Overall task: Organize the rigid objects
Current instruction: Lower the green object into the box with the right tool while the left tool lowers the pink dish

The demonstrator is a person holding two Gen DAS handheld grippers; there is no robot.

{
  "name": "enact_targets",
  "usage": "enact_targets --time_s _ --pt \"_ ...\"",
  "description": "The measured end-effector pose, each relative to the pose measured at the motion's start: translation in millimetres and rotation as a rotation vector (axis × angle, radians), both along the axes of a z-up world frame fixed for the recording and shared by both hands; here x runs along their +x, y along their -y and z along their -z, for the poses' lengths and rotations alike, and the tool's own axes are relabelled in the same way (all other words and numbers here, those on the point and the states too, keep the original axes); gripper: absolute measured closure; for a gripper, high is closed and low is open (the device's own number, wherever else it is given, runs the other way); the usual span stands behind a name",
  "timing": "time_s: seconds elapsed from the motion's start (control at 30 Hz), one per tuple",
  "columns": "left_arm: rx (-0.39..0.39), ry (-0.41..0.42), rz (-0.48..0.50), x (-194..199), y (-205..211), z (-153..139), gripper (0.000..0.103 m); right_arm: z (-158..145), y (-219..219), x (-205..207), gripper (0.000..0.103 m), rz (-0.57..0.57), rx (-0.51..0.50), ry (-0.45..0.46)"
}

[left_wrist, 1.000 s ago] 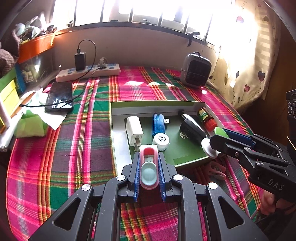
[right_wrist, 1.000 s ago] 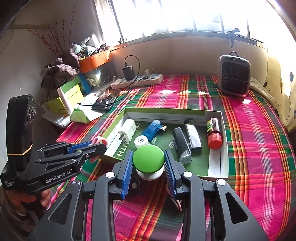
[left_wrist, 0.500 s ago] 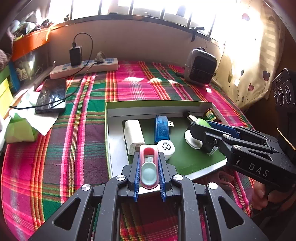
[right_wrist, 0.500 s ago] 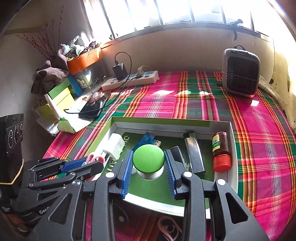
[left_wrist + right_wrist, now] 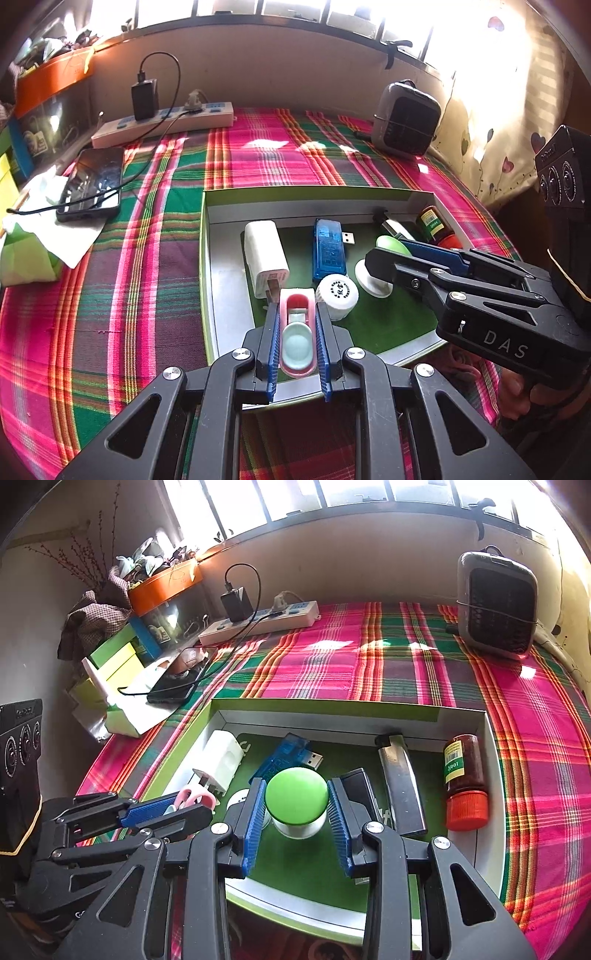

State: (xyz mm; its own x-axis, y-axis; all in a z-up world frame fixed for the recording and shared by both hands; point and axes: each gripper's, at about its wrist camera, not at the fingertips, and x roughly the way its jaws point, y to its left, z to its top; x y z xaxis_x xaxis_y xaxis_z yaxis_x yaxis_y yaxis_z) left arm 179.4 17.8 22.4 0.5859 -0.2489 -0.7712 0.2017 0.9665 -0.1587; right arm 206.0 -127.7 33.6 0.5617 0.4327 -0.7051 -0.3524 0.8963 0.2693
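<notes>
My left gripper (image 5: 297,325) is shut on a small pink and pale-blue case (image 5: 297,338), held over the near left part of the green tray (image 5: 210,218). My right gripper (image 5: 297,808) holds a green-topped white knob (image 5: 297,797) down inside the tray (image 5: 325,705), and its pads stand slightly apart from the knob's sides. The knob also shows in the left wrist view (image 5: 391,245). In the tray lie a white plug adapter (image 5: 264,256), a blue USB stick (image 5: 328,251), a white round cap (image 5: 338,293), a lighter (image 5: 402,786) and a red-capped bottle (image 5: 463,781).
A plaid cloth (image 5: 258,155) covers the table. A phone (image 5: 94,184) on its cable and a power strip (image 5: 162,123) lie at the back left. A small grey heater (image 5: 406,118) stands at the back right. Boxes and papers (image 5: 118,686) crowd the left edge.
Both grippers moved forward over the tray. The right gripper lowered the green knob to the tray floor and its pads look looser. The left gripper still holds the pink case.
</notes>
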Motion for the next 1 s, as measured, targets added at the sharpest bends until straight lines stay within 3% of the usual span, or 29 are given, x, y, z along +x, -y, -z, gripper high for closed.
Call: enact_targets --time_s 1.0 --pt "0.014 -0.005 -0.009 7.9 0.7 5.1 0.086 6.9 -8.1 4.1 0.068 -0.019 -0.028 0.017"
